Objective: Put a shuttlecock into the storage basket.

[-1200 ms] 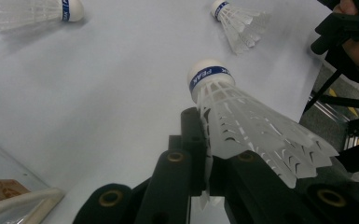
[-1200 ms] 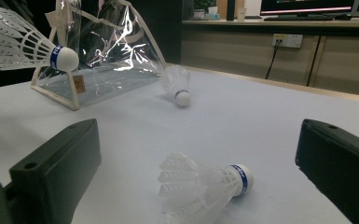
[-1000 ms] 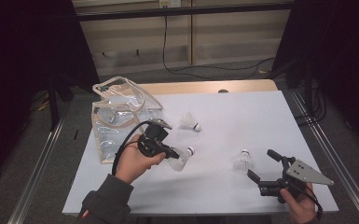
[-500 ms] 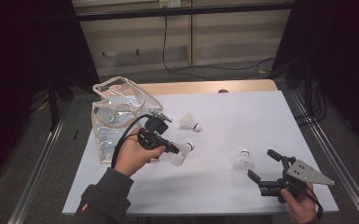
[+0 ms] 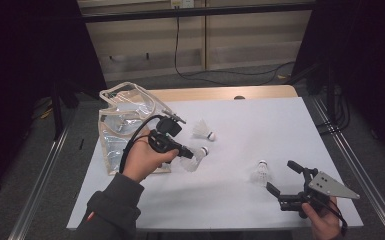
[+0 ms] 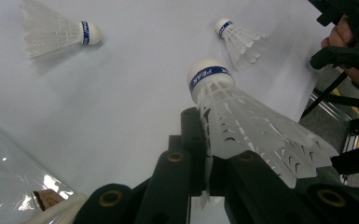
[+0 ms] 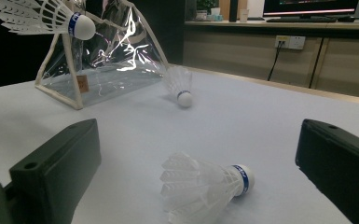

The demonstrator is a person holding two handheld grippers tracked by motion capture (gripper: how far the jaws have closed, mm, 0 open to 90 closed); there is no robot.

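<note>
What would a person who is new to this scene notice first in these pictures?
First, the white shuttlecock clamped by its feathers in the left hand-held gripper, lifted above the white table. Next, the clear plastic bag standing at the table's left edge. Two more shuttlecocks lie on the table, one in front of the open right hand-held gripper.

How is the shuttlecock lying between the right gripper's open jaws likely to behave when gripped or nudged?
The shuttlecock is probably very light, being mostly a thin, open-ribbed skirt. That skirt looks fragile and could likely deform under a hard squeeze. Lying on its side on the smooth white table, it would probably roll in an arc around its rounded cork.
</note>
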